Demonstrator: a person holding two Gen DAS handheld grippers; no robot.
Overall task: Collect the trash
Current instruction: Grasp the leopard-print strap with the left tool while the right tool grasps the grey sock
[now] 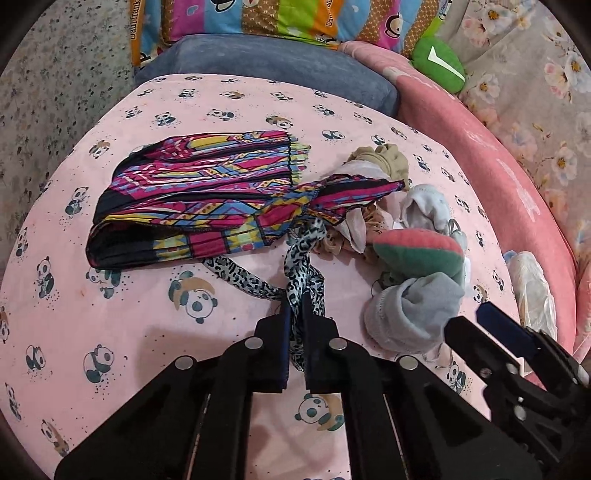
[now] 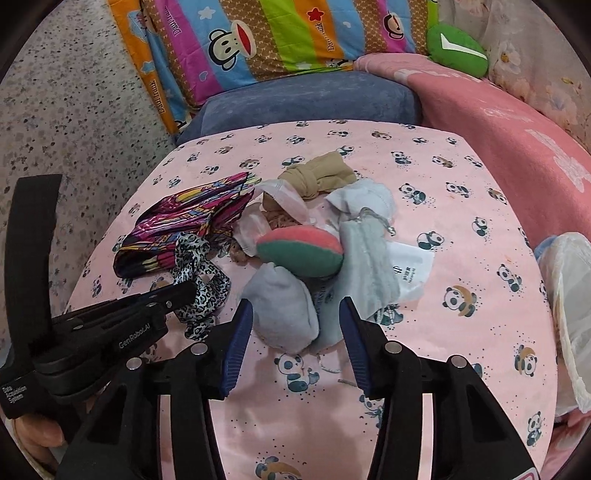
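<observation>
A pile of soft items lies on a pink panda-print table (image 1: 110,325). My left gripper (image 1: 295,317) is shut on a leopard-print ribbon (image 1: 303,266) that runs under a folded multicoloured scarf (image 1: 192,195); the ribbon also shows in the right wrist view (image 2: 199,288). My right gripper (image 2: 295,317) is open, its fingers on either side of a grey sock bundle (image 2: 284,314), just short of it. Behind lie a red-and-green pouch (image 2: 299,251), a grey drawstring bag (image 2: 365,258), a white paper slip (image 2: 410,273), a beige knotted stocking (image 2: 317,177) and a white sock (image 2: 365,199).
A blue cushion (image 2: 310,99) and a striped cartoon quilt (image 2: 277,33) sit behind the table. A pink blanket (image 2: 517,129) and a green cushion (image 2: 458,48) are at the right. A white plastic bag (image 2: 569,302) lies off the table's right edge. Speckled floor is at the left.
</observation>
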